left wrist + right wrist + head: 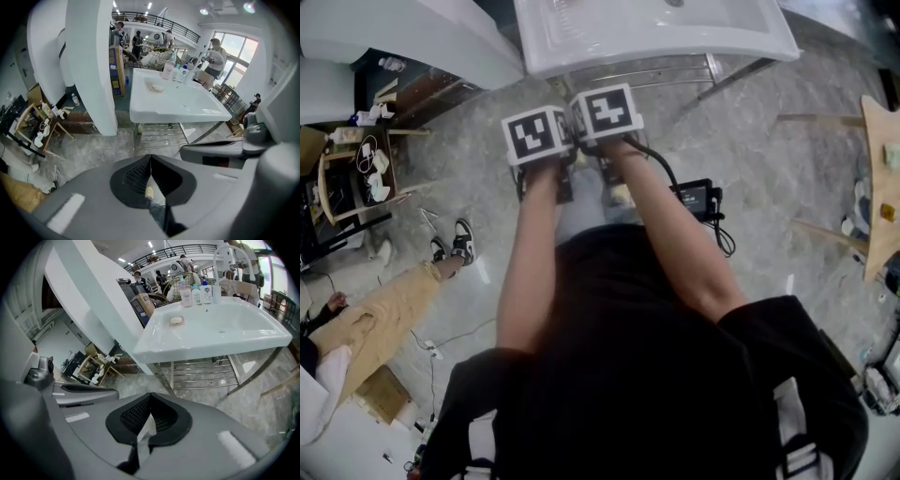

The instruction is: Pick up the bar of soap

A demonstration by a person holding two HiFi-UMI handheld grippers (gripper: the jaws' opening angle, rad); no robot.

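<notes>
The grey stone floor (750, 159) spreads under and around both tongs. A tall white pillar (89, 65) rises ahead and to the left of them. Straight ahead of the tongs stands the white counter (211, 333), a moulded basin top, with its near edge facing them. It sits on a metal frame with a rack of rails (201, 373) underneath, and the rack is what lies directly beyond the tips.

The person's bare forearms hold the two tools side by side, short of the counter's front edge, with the marker cubes (537, 134) close together.

The left tongs (151, 171) are closed, the ribbed pads meeting in a seam with nothing between them. The right tongs (149, 411) are closed too and also empty.

A cluster of bottles (199, 294) stands along the counter's far edge, well beyond both tongs.

The bar of soap (176, 320), small, pale and rounded, lies flat on the counter's far left part. It is just left of the bottles, near the back, ahead of the tongs and well apart from both. Neither tool touches it.
</notes>
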